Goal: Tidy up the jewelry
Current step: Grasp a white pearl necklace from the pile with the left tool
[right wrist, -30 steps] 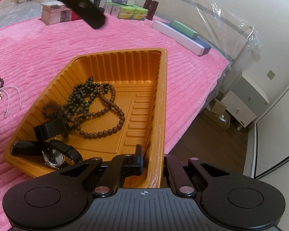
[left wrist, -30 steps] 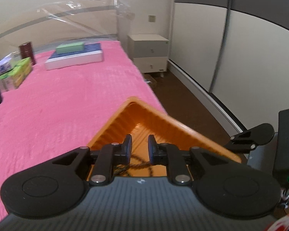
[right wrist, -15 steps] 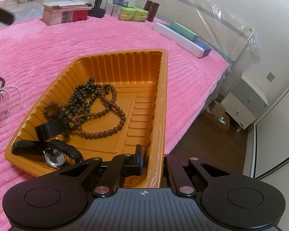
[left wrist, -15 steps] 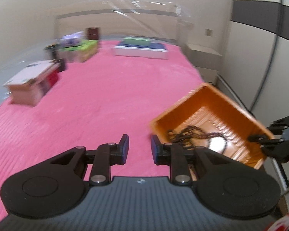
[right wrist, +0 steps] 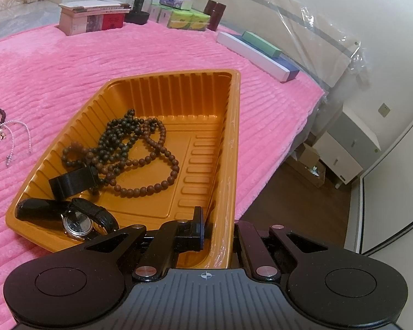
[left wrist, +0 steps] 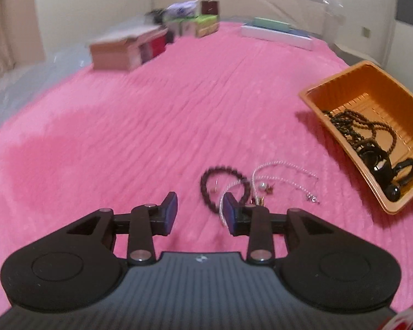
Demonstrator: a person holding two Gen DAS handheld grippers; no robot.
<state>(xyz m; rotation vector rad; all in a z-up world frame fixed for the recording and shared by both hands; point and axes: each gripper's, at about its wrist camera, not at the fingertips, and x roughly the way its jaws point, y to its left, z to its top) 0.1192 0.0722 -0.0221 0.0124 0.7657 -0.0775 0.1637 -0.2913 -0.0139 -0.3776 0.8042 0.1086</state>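
An orange tray point(right wrist: 235, 126) lies on the pink bedspread, holding brown bead necklaces point(right wrist: 140, 148), a wristwatch point(right wrist: 78, 224) and a black strap. My right gripper point(right wrist: 219, 232) is shut on the tray's near right wall, one finger inside and one outside. In the left wrist view the same tray point(left wrist: 344, 81) sits at the right. Loose jewelry lies on the spread just ahead of my left gripper point(left wrist: 199, 210): a dark bead bracelet point(left wrist: 209, 184), a white pearl strand point(left wrist: 283, 166) and small earrings. The left jaws are opening, with nothing between them.
At the far end of the bed stand a pinkish box point(right wrist: 92, 19), green cartons point(right wrist: 188, 20), a dark jar point(right wrist: 139, 5) and a long white and blue box point(right wrist: 256, 52). The bed edge drops to a wooden floor and a white nightstand point(right wrist: 347, 148) at right.
My left gripper swung away from the tray, leftward and down over the bedspread to the loose jewelry, and its jaws have widened. The right gripper and tray have stayed still.
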